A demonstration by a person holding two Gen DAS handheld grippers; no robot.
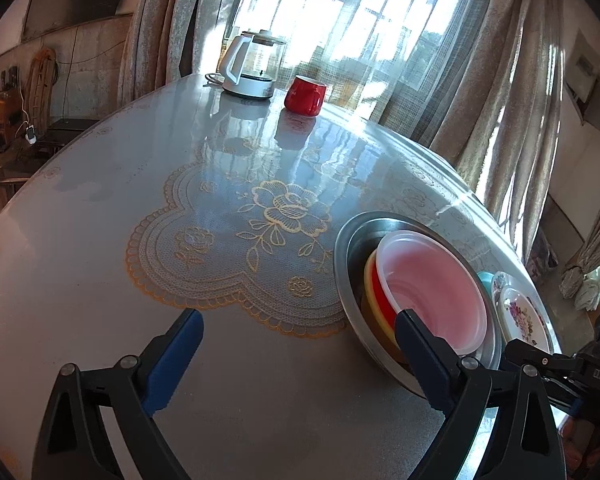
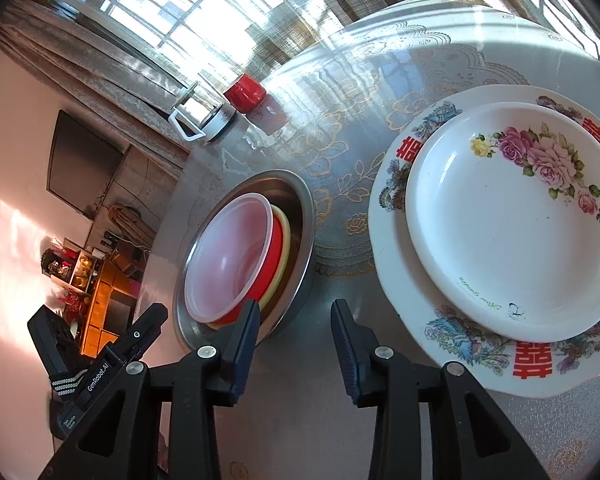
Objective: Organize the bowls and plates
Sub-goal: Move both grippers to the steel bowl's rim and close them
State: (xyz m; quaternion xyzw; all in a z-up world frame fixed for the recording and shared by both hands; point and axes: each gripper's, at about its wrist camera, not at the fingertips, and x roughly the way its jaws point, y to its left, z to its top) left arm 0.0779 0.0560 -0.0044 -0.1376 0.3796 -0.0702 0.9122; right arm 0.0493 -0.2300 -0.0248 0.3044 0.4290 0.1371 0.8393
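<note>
at the bottom of the left wrist view the left gripper [image 1: 298,330] has its fingers spread wide with nothing between them, the right one lying across the near edge of the steel bowl [image 1: 346,264]. in the right wrist view the right gripper [image 2: 296,320] stands partly open over bare worktop [image 2: 300,420], also empty. the steel bowl holds a nested stack, seemingly yellow, then red, with a translucent pink bowl [image 1: 436,284] on top. at the right of that view a white rose plate [image 2: 516,220] sits on a larger patterned plate [image 2: 456,340]. farther back stand a red mug [image 1: 305,95] and a kettle [image 1: 249,66].
</note>
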